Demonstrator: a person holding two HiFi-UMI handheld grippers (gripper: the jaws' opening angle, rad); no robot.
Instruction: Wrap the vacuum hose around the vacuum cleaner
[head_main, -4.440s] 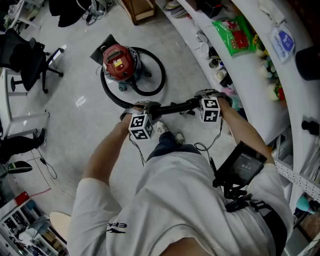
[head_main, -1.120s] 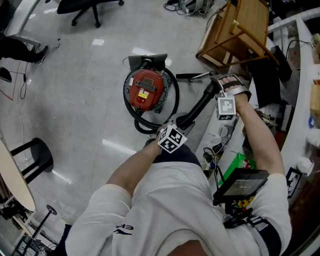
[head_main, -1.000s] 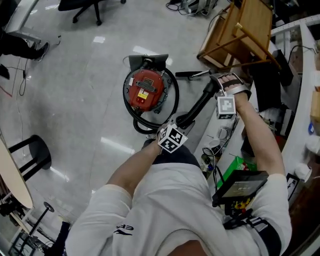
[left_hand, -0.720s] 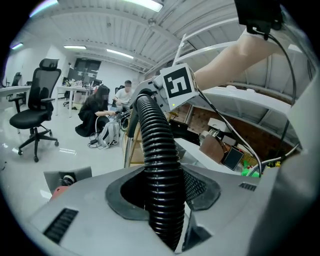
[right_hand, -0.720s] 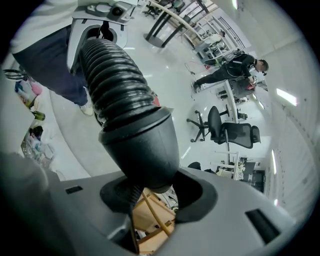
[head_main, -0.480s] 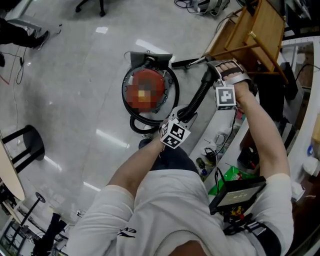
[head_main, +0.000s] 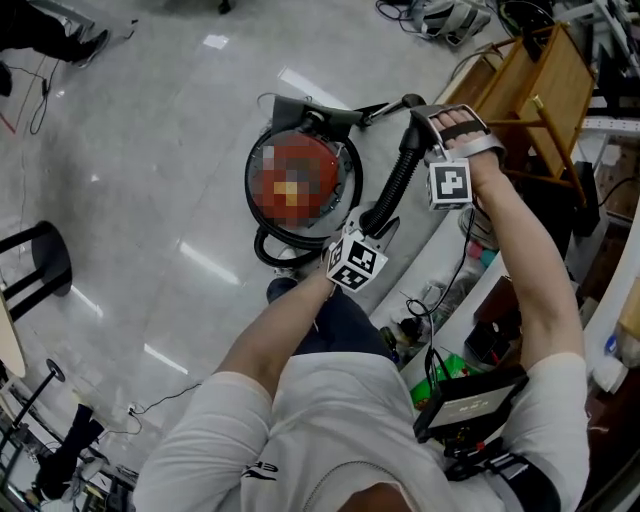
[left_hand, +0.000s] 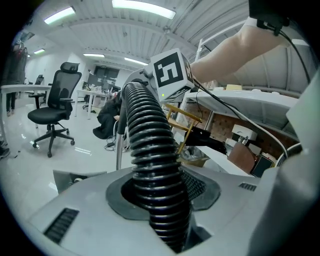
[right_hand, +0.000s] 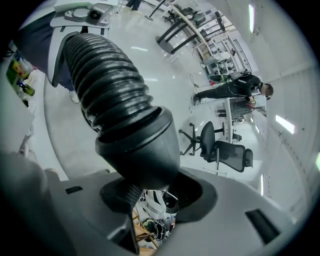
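Observation:
The red vacuum cleaner (head_main: 295, 185) stands on the floor, with the black ribbed hose (head_main: 395, 185) looped around its base. In the head view my left gripper (head_main: 374, 226) is shut on the hose just right of the vacuum. My right gripper (head_main: 416, 138) is shut on the hose's smooth cuff further up, near the metal wand (head_main: 368, 112). The left gripper view shows the ribbed hose (left_hand: 150, 160) running out between the jaws of the left gripper (left_hand: 160, 205). In the right gripper view the cuff (right_hand: 142, 145) fills the jaws of the right gripper (right_hand: 145, 197).
A wooden stool (head_main: 540, 85) stands close to the right hand. A white desk edge (head_main: 440, 270) with bottles and cables lies below the arms. Cables (head_main: 440, 15) trail on the floor at the top. A black stool (head_main: 30, 270) is far left. An office chair (left_hand: 52, 107) stands beyond.
Both grippers have carried the hose up and around the vacuum's right side. The cuff and wand now lie at the vacuum's far side, and the wooden stool has slid to the right.

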